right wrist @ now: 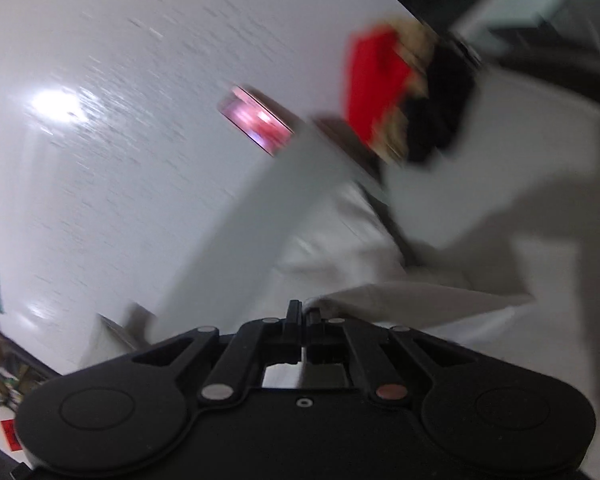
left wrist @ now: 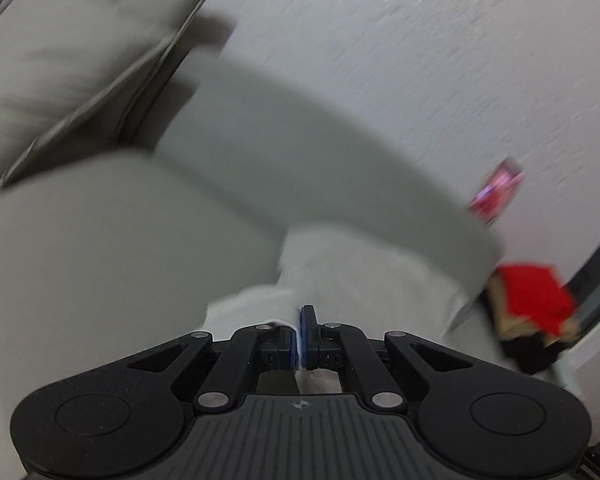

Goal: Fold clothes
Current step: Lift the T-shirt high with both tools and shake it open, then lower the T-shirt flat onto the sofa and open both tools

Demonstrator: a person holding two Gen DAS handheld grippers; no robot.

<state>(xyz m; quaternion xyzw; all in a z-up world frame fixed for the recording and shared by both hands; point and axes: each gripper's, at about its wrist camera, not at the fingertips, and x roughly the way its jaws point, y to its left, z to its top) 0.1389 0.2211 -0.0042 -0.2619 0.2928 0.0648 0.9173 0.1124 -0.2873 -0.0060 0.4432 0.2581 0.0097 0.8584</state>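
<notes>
A pale garment (left wrist: 340,280) is pinched in both grippers and is held partly lifted over the white table (left wrist: 420,60). The left gripper (left wrist: 300,336) is clamped on an edge of the cloth, a thin strip of fabric being seen between its blue pads. The right gripper (right wrist: 302,316) is likewise clamped on a fold of the same garment (right wrist: 420,296). Both views are blurred, so the garment's exact shape cannot be told.

A pale folded piece (left wrist: 80,48) is seen at the far left of the table, so part of the work is judged done. A heap of red, tan and black clothes (right wrist: 404,92) lies at the far edge, apparently unfolded, beside a small pink box (right wrist: 256,120). The present fold is judged to be under way, with the heap left to do.

Both grippers are held low and roughly level, pointing forward across the table.
</notes>
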